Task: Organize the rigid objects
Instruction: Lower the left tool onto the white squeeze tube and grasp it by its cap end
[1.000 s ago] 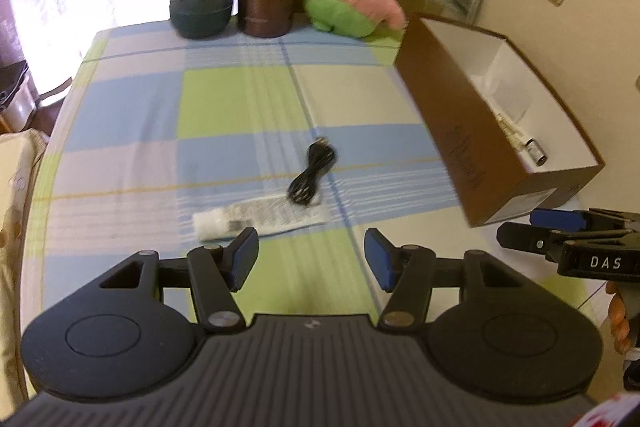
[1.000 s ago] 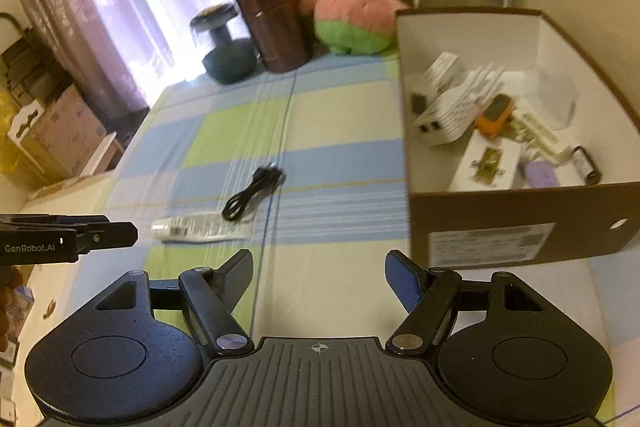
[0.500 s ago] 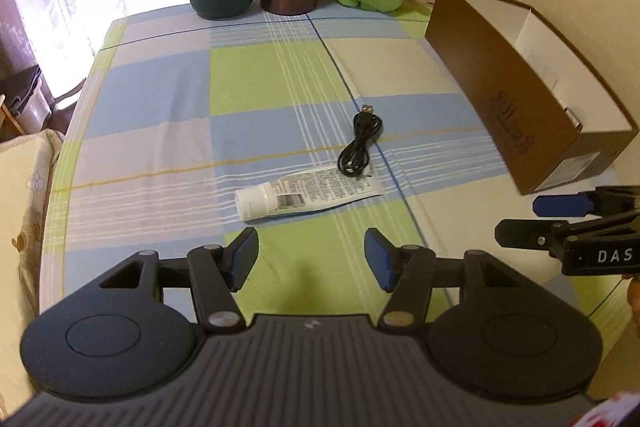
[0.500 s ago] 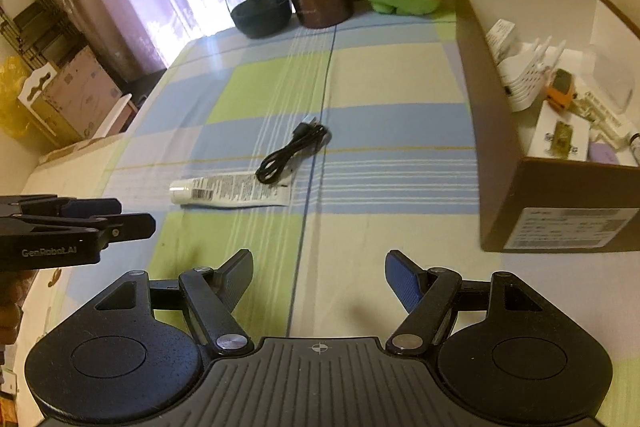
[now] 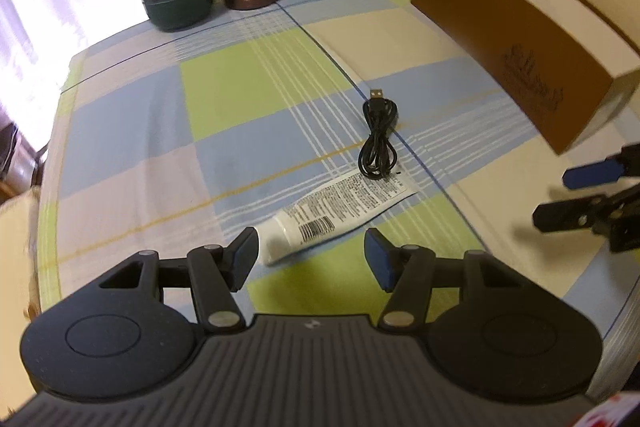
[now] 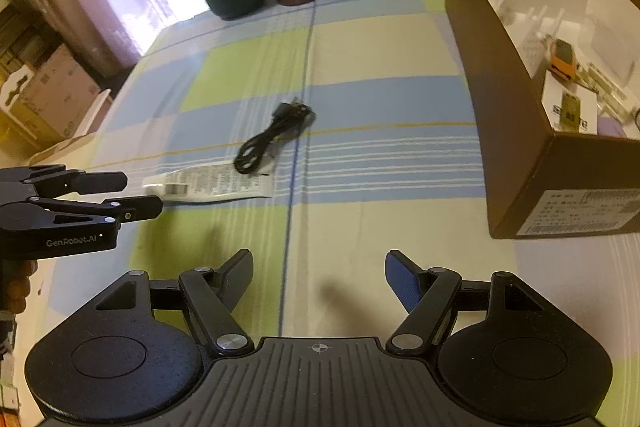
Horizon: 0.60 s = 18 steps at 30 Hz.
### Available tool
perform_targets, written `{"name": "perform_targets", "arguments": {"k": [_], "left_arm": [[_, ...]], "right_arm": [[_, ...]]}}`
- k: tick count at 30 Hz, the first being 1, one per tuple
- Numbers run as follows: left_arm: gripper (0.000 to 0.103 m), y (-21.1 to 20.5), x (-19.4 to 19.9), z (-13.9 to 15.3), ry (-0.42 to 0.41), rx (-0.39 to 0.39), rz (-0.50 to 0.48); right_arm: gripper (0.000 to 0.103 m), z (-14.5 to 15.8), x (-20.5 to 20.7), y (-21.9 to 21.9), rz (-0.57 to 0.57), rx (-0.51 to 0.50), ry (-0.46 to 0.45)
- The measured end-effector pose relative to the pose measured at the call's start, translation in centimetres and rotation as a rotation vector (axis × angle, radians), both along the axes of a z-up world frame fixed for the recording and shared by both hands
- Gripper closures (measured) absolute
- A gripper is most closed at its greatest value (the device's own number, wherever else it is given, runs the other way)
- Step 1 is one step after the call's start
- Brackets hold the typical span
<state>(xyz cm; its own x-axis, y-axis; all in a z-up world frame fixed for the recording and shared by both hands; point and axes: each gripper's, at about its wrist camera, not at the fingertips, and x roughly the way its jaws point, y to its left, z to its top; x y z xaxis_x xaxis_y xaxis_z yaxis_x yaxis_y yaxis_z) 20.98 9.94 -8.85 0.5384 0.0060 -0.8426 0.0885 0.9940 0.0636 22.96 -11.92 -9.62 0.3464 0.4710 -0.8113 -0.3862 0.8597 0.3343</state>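
The left gripper (image 5: 310,259) hangs low over the table (image 5: 132,131), jaws apart and empty, with the capped end of the tube (image 5: 340,213) lying just ahead of and between its fingertips. The right gripper (image 6: 318,281) is also spread and holds nothing; it sits over bare cloth, well short of any item.

Item positions:
- The tube lies flat on the checked cloth, cap toward the left gripper, crimped end toward the box (image 5: 516,67).
- The cable (image 5: 378,139), coiled in a loose hank, rests at the tube's far end — one loop appears to overlap the crimp.
- The box stands open at the right of the table and already holds several small items.

Likely next step: close on the tube near the cap and carry it to the box.

Hazards:
- The tube is soft-walled. A hard pinch could flatten it and let it slide out.
- The tube lies at an angle to the jaw line. Closing without squaring up could skid it across the cloth.
- If the cable loop lies on the crimp, lifting may drag the cable along — or tip it off the table edge.
- The two grippers are near each other; a sweep toward the box could bring them into contact.
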Motion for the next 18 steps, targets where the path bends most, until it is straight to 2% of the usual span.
{"name": "perform_targets", "arguments": {"k": [12,15,18], "left_arm": [[0.05,-0.8,2.7,-3.6,0.063,0.107,-0.242],[0.061,-0.9,2.1,-3.9,0.074,0.119,-0.273],[0.072,-0.5,1.0,-3.8,0.078,0.069,-0.256]], "right_arm": [[0.033,-1.1,0.6,-1.7,-0.084,-0.035,0.051],[0.033,-1.1,0.5,-2.0,-0.096,-0.039,0.053],[0.033,-1.1,0.5,-2.0,-0.1,-0.036,0.055]]}}
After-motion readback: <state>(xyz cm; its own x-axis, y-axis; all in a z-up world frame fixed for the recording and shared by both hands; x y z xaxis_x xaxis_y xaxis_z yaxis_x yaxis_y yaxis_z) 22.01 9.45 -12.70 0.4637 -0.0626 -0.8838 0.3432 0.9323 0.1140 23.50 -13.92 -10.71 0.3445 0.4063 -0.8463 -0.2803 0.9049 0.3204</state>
